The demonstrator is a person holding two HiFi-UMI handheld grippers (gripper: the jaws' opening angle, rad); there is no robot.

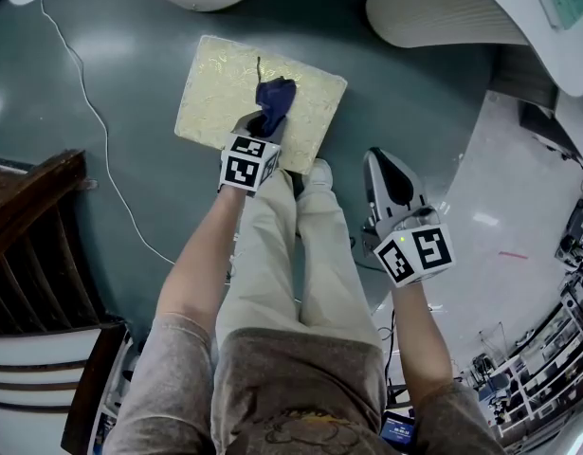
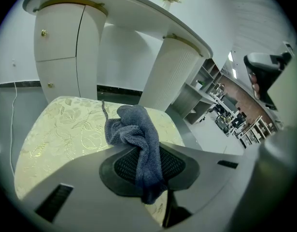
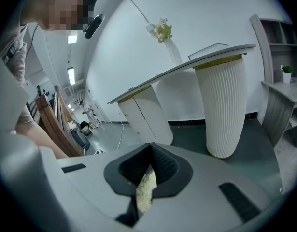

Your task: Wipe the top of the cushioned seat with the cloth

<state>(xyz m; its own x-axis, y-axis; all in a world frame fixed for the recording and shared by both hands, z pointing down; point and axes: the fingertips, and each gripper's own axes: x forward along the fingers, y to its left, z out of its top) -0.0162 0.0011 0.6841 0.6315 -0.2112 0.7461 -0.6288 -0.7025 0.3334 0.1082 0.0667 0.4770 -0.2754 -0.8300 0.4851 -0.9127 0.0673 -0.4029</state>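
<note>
My left gripper [image 1: 269,121] has its jaws clamped on the blue cloth [image 1: 275,98], which is bunched on the cushioned seat [image 1: 215,88], at the near right part of its pale floral top. The seat lies on the grey floor [image 1: 130,74] by a white table [image 2: 138,18]. My right gripper [image 1: 383,164] hangs well aside, jaws clenched on nothing.

cloth [image 2: 132,129]: blue terry, nubby, matt. cushioned seat [image 2: 61,129]: pale yellow woven brocade, slight sheen. fingers [image 2: 76,178]: smooth matt grey plastic, ribbed black pads [image 2: 175,164]. floor [image 1: 149,27]: smooth, glossy.
</note>
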